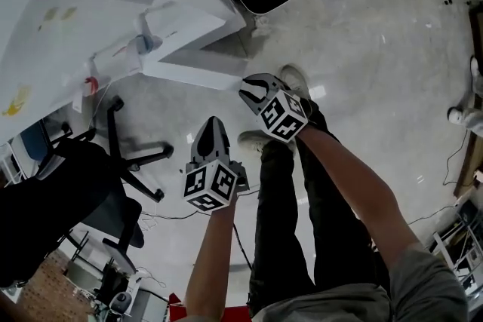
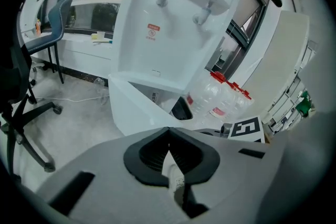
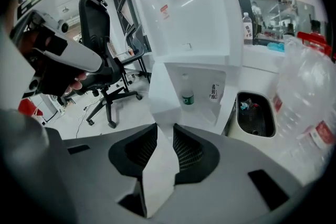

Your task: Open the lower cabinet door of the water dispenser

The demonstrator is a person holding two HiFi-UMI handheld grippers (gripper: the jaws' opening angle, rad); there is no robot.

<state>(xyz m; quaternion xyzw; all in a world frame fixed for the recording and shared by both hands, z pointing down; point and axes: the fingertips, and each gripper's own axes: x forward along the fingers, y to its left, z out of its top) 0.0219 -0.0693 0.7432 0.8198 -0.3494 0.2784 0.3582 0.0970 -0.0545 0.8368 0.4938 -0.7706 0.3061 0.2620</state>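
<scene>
**A:** Right gripper view: state what stands between the jaws of the right gripper [image 3: 165, 128].

**B:** The free edge of the lower cabinet door [image 3: 161, 99]. The white panel runs straight down through the gap, and the jaws are clamped on it, one pad on each face. The door is already swung partly out from the water dispenser [image 3: 199, 18]. The cabinet interior is exposed behind it, with a small bottle [image 3: 188, 97] standing inside.

**A:** Orientation of the door relative to the jaws?

**B:** The gripped edge is upright, and it lies in line with the gap between the jaws. The hinge is at the far side of the panel, against the dispenser body. The panel therefore reaches from the hinge out to the gripper. In the head view it extends from the dispenser toward the person.

**A:** Left gripper [image 2: 169, 131]?

**B:** Jaws together, nothing in them. It hangs beside the right gripper but farther back, well apart from the door. The right hand is the nearer one and the only one in contact.

**A:** Requirement for the coming move?

**B:** In my judgement, the pull must follow an arc about the upright hinge and away from the cabinet opening, not a straight line. The grip is best kept square to the panel so the edge does not slip out. The sweep appears to head toward the office chair [image 1: 113, 162] side.
</scene>
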